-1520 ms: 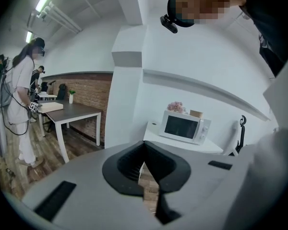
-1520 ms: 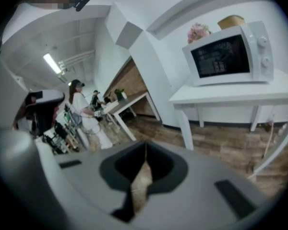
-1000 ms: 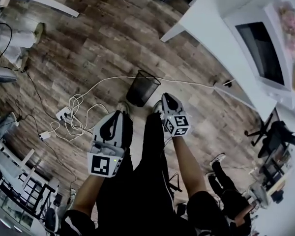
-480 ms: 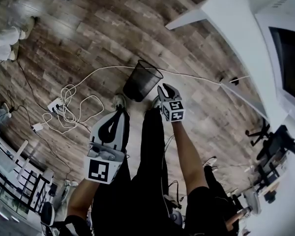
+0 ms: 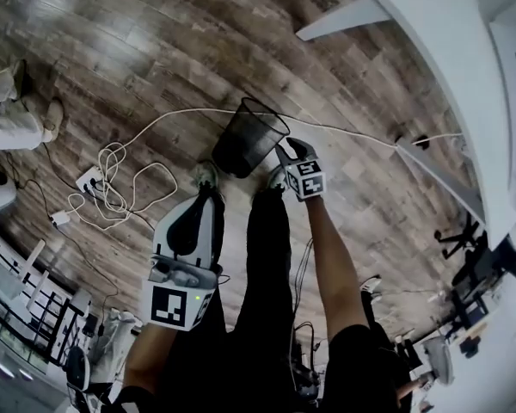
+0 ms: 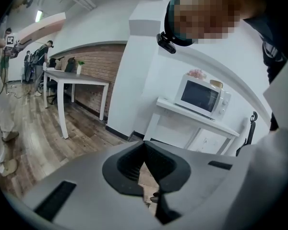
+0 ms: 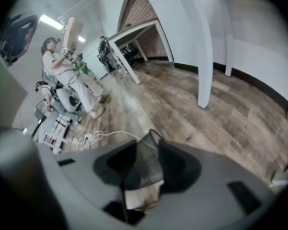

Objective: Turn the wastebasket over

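Note:
The black mesh wastebasket [image 5: 249,138] stands on the wood floor with its open rim up, tilted away in the head view. My right gripper [image 5: 285,150] points steeply down just right of the basket, beside its rim. Its jaws are opening, and in the right gripper view [image 7: 147,145] the basket [image 7: 146,163] shows through the gap ahead, with the pads not pressing on it. My left gripper [image 5: 208,194] hangs lower left of the basket, apart from it, over the person's leg. In the left gripper view [image 6: 144,146] its tips meet and hold nothing.
A white cable with a power strip [image 5: 92,179] coils on the floor left of the basket. A white table [image 5: 430,50] stands at the upper right. The wearer's dark trouser legs [image 5: 267,256] and shoes are just below the basket. Another person's legs [image 5: 13,123] are at far left.
Both grippers have dropped toward the floor. The right one has tipped further down and come up beside the basket's rim. The basket itself has not moved.

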